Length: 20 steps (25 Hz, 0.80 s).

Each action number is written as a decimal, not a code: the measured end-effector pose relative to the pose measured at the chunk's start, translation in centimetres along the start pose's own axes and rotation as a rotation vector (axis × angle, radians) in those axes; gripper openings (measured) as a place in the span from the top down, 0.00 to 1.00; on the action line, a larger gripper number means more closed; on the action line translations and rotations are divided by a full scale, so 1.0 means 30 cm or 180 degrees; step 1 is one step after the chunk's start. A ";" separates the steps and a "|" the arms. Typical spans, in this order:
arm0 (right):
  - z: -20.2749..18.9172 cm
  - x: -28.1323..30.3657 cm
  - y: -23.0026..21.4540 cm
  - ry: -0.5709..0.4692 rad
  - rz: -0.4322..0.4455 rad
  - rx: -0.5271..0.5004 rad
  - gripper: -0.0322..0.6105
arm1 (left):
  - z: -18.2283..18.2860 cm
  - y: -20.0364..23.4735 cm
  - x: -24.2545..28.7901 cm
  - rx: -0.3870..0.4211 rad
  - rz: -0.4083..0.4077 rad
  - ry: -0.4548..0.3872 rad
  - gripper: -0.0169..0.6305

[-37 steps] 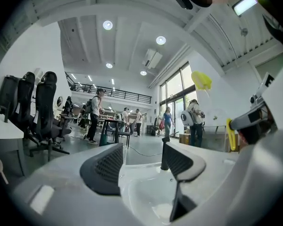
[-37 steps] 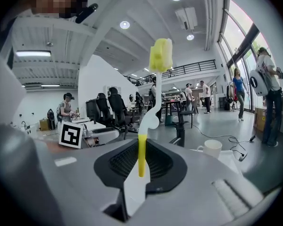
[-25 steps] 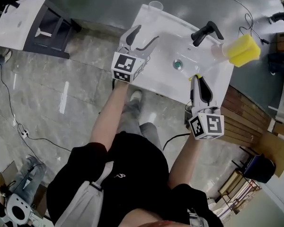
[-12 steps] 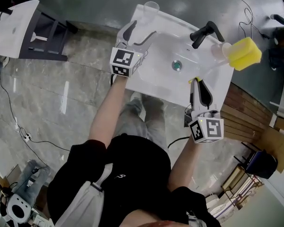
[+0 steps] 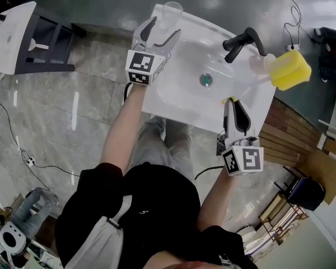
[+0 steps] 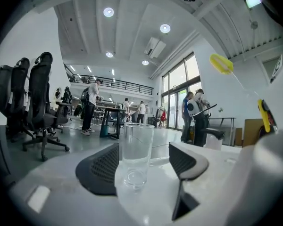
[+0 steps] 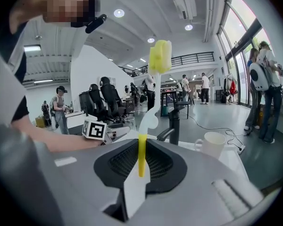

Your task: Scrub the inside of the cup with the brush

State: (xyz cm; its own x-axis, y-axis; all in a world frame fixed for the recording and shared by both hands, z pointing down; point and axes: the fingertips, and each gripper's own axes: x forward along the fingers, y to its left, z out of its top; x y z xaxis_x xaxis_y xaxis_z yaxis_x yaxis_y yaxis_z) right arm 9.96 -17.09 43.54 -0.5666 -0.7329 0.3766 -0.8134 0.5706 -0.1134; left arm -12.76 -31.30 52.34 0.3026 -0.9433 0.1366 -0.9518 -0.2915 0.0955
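A clear glass cup stands upright on the far left corner of the white sink. My left gripper is open and its jaws have just been opening. In the left gripper view the cup stands between the jaws, touching neither pad. My right gripper is at the sink's near right edge, shut on the brush's yellow handle. The brush's yellow sponge head sticks out beyond the sink's right side.
A black faucet rises at the sink's far side, with a white mug beside it. The drain lies mid-basin. A white table with dark legs stands at the left, and cables run across the floor.
My left gripper has moved along the sink's left side up to the cup, which now stands between its jaws. My right gripper keeps its hold on the brush.
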 end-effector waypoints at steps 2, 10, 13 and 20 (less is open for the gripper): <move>-0.010 0.003 -0.019 0.0025 0.0003 0.0003 0.87 | -0.006 0.002 0.028 0.0015 0.0008 -0.0006 0.47; -0.015 0.041 -0.075 0.0065 0.0041 0.0023 0.87 | -0.017 0.025 0.118 0.0146 0.0036 0.0008 0.44; -0.015 0.065 -0.092 0.0081 0.0066 0.0036 0.87 | -0.015 0.031 0.147 0.0180 0.0024 0.0008 0.44; -0.018 0.105 -0.120 0.0116 0.0130 0.0061 0.87 | -0.005 0.041 0.193 0.0224 -0.0007 -0.0021 0.44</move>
State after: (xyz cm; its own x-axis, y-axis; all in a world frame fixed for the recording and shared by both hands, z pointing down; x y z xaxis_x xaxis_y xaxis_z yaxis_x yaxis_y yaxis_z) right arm 11.16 -21.26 45.63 -0.5944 -0.6950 0.4046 -0.7923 0.5922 -0.1467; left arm -12.16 -37.09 53.40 0.3046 -0.9436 0.1298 -0.9524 -0.3038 0.0264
